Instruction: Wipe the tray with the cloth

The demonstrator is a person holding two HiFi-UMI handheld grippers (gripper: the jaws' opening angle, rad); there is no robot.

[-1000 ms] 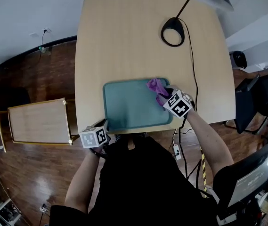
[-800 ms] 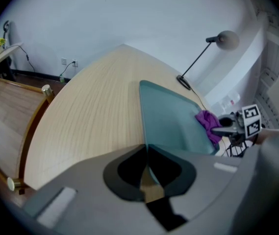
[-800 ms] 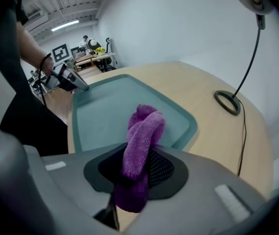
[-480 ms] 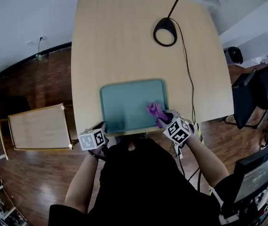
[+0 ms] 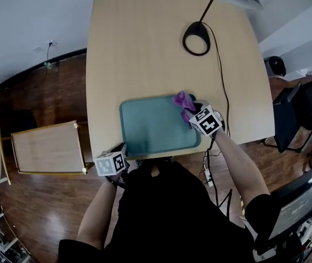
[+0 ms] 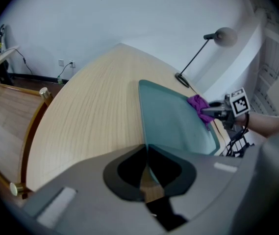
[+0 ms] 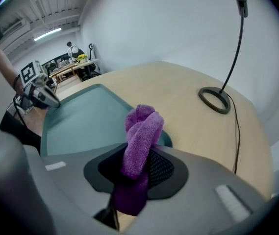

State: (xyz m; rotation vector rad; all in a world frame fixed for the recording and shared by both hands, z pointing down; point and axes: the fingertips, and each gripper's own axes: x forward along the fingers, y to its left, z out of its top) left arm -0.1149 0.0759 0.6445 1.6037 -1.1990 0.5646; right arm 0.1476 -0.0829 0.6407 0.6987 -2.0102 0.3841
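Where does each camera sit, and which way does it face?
Head view: on the head, steeply down at table, teal tray; shows forearms, left gripper, right gripper.
Left gripper view: on that gripper, across the tray; its fingers pinch the tray's corner.
Right gripper view: on that gripper, toward the lamp base; its fingers clamp the purple cloth.
Shared: tray, cloth in all.

The tray (image 5: 156, 129) is teal and the cloth (image 5: 182, 101) is purple. The table (image 5: 145, 48) is pale, fine-grained wood; the lamp (image 5: 187, 37) is black; the floor (image 5: 40, 97) is dark brown. The left gripper (image 5: 124, 147) and right gripper (image 5: 188, 109), 2 grey bodies, carry black-and-white square markers.
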